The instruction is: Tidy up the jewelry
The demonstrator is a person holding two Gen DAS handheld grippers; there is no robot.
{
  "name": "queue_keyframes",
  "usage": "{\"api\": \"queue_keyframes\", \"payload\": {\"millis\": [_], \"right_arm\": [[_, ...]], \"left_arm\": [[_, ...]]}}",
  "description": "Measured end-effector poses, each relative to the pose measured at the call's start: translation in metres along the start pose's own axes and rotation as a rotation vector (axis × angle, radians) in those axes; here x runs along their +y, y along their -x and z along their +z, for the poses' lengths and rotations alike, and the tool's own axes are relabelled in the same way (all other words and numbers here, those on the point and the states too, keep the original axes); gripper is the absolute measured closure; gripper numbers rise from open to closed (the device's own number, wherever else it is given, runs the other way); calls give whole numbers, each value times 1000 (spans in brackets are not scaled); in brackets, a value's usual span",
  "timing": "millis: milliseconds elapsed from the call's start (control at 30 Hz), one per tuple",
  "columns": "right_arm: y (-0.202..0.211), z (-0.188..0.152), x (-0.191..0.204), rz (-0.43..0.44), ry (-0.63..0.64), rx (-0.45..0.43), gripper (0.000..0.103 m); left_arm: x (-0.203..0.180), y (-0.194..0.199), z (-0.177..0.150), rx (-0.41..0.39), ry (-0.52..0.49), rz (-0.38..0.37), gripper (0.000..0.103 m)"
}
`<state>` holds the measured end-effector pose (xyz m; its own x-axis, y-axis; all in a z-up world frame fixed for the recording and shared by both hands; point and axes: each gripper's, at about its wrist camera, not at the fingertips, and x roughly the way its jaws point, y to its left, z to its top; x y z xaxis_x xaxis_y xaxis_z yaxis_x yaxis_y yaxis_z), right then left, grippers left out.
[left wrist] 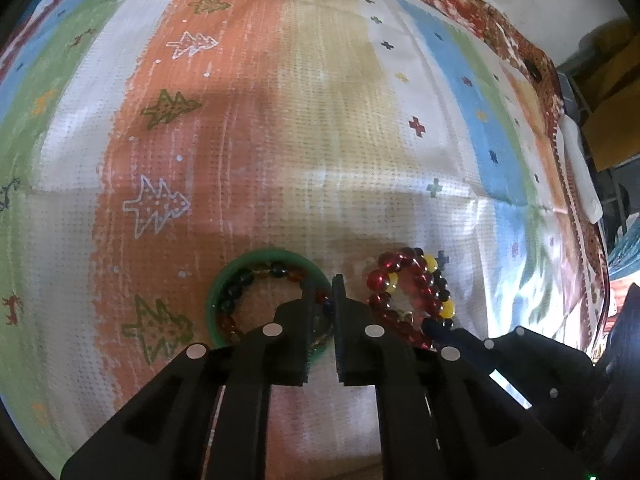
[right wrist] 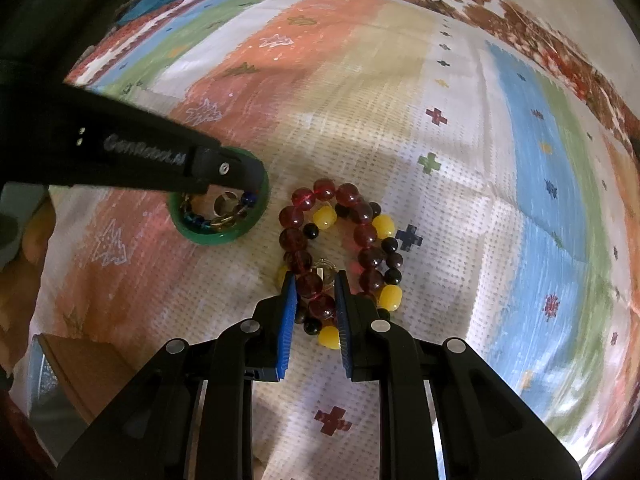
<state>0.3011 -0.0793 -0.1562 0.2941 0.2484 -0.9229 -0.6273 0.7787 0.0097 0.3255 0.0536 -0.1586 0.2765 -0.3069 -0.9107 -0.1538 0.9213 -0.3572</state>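
Gripping with my left gripper (left wrist: 322,298): its jaws pinch the near wall of the green bangle (left wrist: 224,280), one finger inside the ring, one outside.
Bangle contents: a dark multicoloured bead bracelet (right wrist: 200,220) curls inside it.
Right gripper (right wrist: 316,284): my blue-padded jaws straddle the red bead bracelet (right wrist: 298,216), narrowly parted; I cannot tell whether they touch the beads.
Beside it: a yellow-and-black bead strand (right wrist: 384,226) tangles with the red one.
Surface: the patterned cloth (left wrist: 320,120) carries it all.
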Motion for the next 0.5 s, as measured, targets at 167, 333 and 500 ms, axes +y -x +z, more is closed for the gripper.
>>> {"api": "queue_keyframes", "payload": {"millis": [167,333,500], "right_arm": [[0,0,-4,9,-22,2,83],[-1,1,-8,10,-34,2,83],[0,1,-11,13,-40,3,83]], "left_arm": [[-6,-1,-3,3,-12,13,90],[-9,-1,-4,9,-17,15,86],[-12,-1,-8,28,-23,18,86]]}}
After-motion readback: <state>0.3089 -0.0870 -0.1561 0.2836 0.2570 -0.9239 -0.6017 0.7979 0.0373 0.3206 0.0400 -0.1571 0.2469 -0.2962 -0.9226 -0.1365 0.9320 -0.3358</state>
